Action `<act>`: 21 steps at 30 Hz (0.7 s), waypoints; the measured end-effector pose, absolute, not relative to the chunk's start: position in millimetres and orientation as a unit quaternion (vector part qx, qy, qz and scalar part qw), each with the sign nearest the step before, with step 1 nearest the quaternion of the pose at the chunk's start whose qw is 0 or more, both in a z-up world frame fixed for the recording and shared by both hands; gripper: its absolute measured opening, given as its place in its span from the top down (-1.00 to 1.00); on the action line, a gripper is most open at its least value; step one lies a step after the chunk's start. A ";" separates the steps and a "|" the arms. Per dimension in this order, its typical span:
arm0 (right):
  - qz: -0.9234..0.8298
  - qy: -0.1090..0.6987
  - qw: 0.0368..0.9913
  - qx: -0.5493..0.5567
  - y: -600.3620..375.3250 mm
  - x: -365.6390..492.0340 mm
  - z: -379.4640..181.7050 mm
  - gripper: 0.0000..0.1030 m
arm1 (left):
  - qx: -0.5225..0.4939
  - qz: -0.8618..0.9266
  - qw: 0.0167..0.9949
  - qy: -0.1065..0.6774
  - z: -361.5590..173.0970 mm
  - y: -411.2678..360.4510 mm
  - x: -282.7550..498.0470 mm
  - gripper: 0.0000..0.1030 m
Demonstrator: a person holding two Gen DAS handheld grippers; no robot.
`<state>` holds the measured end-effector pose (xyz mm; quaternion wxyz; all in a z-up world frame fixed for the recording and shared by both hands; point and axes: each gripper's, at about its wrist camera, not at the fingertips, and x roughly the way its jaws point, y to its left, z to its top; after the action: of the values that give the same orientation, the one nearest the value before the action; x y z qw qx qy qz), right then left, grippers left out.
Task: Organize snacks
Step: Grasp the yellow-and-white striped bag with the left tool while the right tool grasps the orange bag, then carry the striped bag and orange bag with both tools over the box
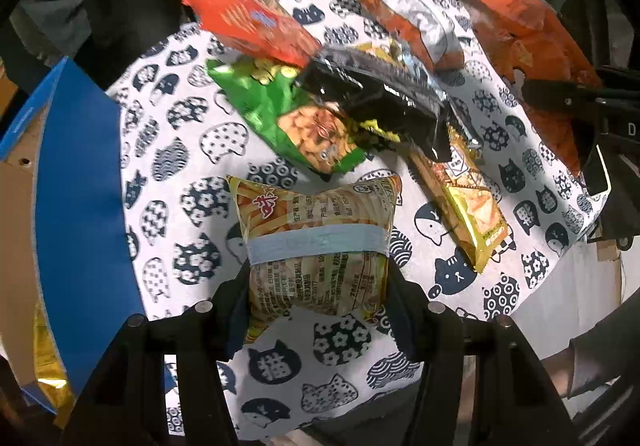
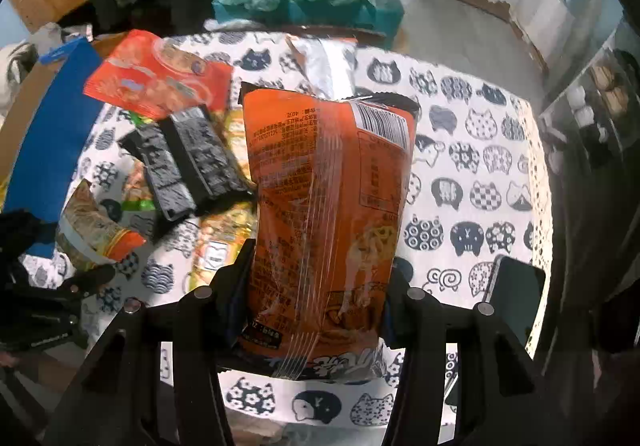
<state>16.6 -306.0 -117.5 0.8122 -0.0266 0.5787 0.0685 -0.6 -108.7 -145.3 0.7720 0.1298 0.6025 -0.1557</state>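
- Left gripper (image 1: 318,286): jaws closed partway onto a puffy yellow foil snack packet with a pale blue band across its middle (image 1: 316,242); the film pinches in at the waist between the fingers, so the packet appears light, air-filled and soft. It sits over the white tablecloth printed with navy cat faces (image 1: 168,165), near the front edge.
- Right gripper (image 2: 316,298): jaws closed on the lower part of a tall orange plastic snack bag with a barcode near its top (image 2: 328,205), held upright over the right half of the table.
- Handling, judged: both packs are glossy film, likely slippery and crushable; a hold across the middle or on a flat seam, with modest squeeze, seems safest for brittle contents.
- Remaining pile at table centre: a red-orange packet (image 1: 252,21), a green nut packet (image 1: 304,125), a black glossy packet (image 1: 376,93), a silver-and-orange bag (image 1: 408,17) and a gold flat sachet (image 1: 472,213), overlapping one another.
- A blue-edged cardboard box (image 1: 80,205) stands at the left table edge; it is probably the destination, though that cannot be confirmed.
- Hard to make out: the box interior is cut off; whether either packet touches the cloth cannot be told; the pile's lower items are partly covered; a dark phone-like slab (image 2: 516,294) lies at the right edge.
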 end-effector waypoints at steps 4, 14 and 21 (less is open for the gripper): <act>0.081 0.567 0.819 -0.024 -295.5 13.3 -103.6 0.03 | 0.128 -0.149 0.787 0.585 -133.7 -103.2 -4.0 -0.15; 0.119 0.534 0.837 -0.025 -266.7 16.1 -76.0 0.03 | 0.127 -0.138 0.813 0.550 -107.9 -94.8 -4.4 -0.15; 0.140 0.518 0.843 -0.034 -241.9 19.6 -62.4 0.03 | 0.109 -0.136 0.827 0.534 -90.3 -78.1 -5.7 -0.16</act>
<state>19.6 -241.9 -62.4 0.8433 -0.0337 0.5179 0.1398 -5.7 -78.1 -90.3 0.8271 0.1087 0.5343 -0.1364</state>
